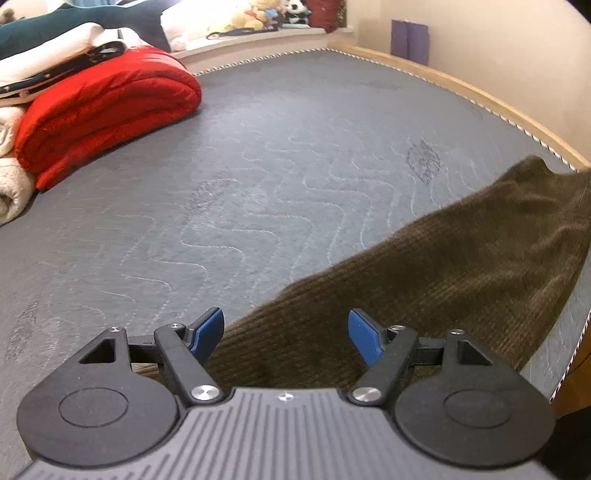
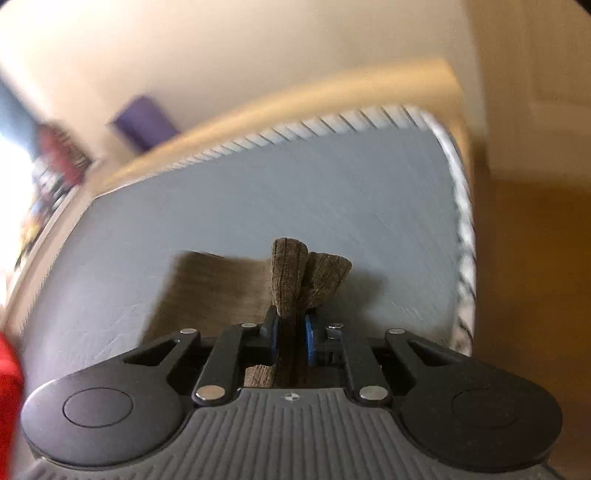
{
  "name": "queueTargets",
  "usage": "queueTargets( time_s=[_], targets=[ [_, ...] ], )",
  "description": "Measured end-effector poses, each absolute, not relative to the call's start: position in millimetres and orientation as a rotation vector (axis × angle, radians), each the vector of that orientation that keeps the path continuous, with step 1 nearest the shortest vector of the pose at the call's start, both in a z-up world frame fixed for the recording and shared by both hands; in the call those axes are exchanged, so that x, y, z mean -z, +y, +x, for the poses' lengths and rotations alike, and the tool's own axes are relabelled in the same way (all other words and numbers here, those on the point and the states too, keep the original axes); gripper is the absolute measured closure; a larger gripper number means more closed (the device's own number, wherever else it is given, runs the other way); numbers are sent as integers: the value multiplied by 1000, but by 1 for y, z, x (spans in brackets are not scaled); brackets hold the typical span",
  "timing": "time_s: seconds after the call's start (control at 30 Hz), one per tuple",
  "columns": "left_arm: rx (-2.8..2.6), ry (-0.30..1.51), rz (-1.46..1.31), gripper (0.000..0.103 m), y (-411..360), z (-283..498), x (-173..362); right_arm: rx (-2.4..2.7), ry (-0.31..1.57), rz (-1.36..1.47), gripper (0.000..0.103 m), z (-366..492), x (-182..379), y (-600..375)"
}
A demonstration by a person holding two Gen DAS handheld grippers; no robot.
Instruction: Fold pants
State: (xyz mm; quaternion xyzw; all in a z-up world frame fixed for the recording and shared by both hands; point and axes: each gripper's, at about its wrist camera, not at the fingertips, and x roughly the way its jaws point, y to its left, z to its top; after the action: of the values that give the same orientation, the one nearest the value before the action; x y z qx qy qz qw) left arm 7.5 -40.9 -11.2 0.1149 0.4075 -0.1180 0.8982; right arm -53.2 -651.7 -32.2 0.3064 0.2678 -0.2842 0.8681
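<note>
Item: brown corduroy pants [image 1: 443,266] on grey quilted mattress [image 1: 258,166], long axis running away rightward. My right tool [image 2: 291,332] pinches bunched fabric; my left tool [image 1: 286,332] hangs spread above them.

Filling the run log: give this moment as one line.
task: fold pants | left gripper: open above pants | right gripper: shut on pants | surface: mattress

A grey quilted mattress [image 1: 258,155] fills a wooden bed frame [image 1: 461,86] against cream walls [image 1: 498,40]. Folded bedding [image 1: 110,107] and plush toys [image 1: 258,16] lie far left.
</note>
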Motion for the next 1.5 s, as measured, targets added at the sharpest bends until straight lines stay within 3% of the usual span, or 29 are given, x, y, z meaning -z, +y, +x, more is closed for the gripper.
queueTargets(
  time_s=[0.13, 0.27, 0.4, 0.53, 0.57, 0.6, 0.87, 0.93, 1.0, 1.33, 1.5],
  targets=[
    [221, 826, 195, 24, -23, 6, -2, 318, 464, 192, 89, -47, -50, -520],
    [191, 818, 160, 24, -4, 6, -12, -55, 384, -162, 89, -87, -73, -369],
    [170, 843, 121, 24, 11, 9, -13, -442, 486, -437, 88, -132, -27, -250],
    [169, 893, 86, 23, 18, 15, -8, -745, 735, -722, 85, -164, 54, -188],
    [173, 906, 73, 23, 19, 17, -6, -747, 717, -780, 75, -173, 61, -182],
    [179, 921, 54, 23, 19, 19, -5, -762, 691, -812, 71, -178, 58, -181],
    [218, 1012, -117, 27, 14, 37, 14, -801, 785, -267, 67, -123, -8, -224],
    [239, 1028, -151, 46, 8, 41, 20, -757, 791, -200, 67, -115, -7, -232],
    [255, 1049, -168, 56, -1, 45, 27, -663, 823, -143, 67, -106, 1, -238],
    [279, 1208, -388, 54, -12, 83, 79, -584, 984, -196, 67, -99, 38, -222],
    [274, 1185, -395, 48, -22, 97, 91, -601, 989, -240, 67, -100, 37, -221]
  ],
)
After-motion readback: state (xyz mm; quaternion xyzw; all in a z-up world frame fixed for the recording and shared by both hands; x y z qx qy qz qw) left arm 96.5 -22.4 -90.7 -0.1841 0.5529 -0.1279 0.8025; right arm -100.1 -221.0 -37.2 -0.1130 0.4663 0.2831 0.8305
